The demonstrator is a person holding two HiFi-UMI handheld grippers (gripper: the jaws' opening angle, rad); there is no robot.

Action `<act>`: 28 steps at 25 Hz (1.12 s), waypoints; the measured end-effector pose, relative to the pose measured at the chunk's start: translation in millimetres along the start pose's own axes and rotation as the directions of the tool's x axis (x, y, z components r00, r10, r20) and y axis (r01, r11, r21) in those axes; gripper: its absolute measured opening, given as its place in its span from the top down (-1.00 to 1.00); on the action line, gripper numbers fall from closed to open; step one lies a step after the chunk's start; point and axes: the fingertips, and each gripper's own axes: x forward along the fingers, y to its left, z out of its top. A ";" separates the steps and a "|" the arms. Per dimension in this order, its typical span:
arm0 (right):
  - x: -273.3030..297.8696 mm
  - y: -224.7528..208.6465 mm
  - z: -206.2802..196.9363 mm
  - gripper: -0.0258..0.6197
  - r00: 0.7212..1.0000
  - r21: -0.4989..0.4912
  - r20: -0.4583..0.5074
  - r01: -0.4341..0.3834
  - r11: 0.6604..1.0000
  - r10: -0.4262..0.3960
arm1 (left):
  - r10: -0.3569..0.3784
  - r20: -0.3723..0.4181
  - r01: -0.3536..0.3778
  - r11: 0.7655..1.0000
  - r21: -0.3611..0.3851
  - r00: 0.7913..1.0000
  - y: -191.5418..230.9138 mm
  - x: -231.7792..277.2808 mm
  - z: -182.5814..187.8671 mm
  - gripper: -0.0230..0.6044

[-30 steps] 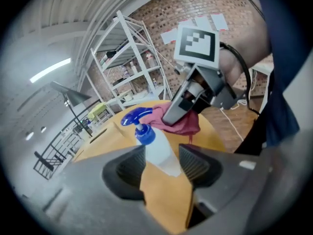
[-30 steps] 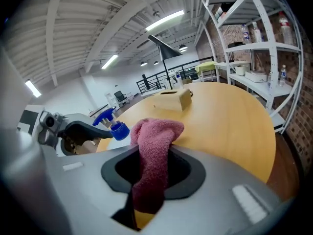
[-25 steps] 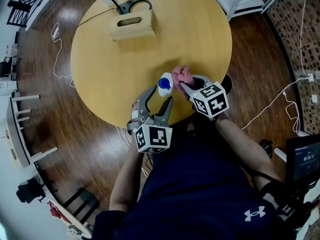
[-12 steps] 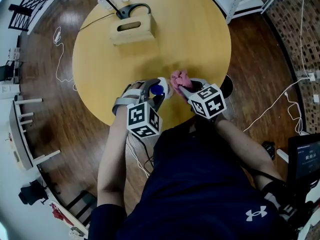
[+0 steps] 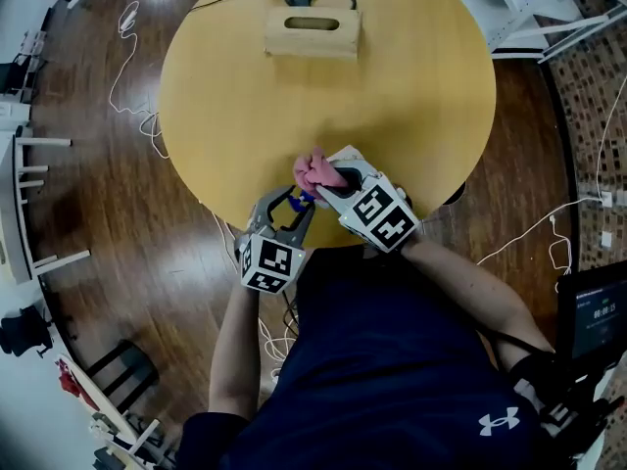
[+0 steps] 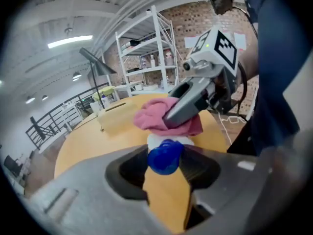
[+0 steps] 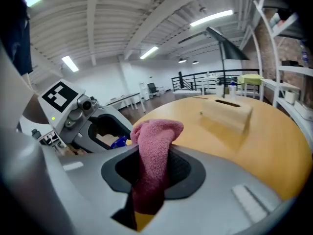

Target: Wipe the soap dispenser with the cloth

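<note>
At the near edge of the table [image 5: 392,96] we see the left gripper [image 5: 297,204], whose jaws have just been closing. It is now clamped on the blue pump head of the dispenser [image 6: 165,155], which sits just inside that edge. Immediately to the right, over the same edge, the pink cloth [image 7: 152,151] lies bunched against the dispenser's white body, touching it. We see the right gripper [image 5: 328,176] holding the cloth pinched tight between its jaws, and at the table's far side we note a wooden box [image 5: 312,32].
</note>
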 end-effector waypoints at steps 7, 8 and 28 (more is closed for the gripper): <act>9.1 -38.3 -37.8 0.60 0.973 -0.033 -0.206 0.098 0.995 -0.102 | 0.006 -0.023 -0.008 0.995 -0.097 1.000 -24.0 10.0 -31.6 0.37; 6.2 -61.0 -50.2 0.60 0.961 -0.011 -0.230 0.152 0.988 -0.151 | 0.000 -0.036 -0.003 0.997 -0.083 0.999 -24.6 13.1 -37.1 0.37; -1.9 -41.6 -64.7 0.60 0.931 -0.246 -0.312 0.115 0.962 -0.191 | -0.024 -0.210 -0.003 0.992 -0.128 0.977 -38.0 32.5 -92.8 0.37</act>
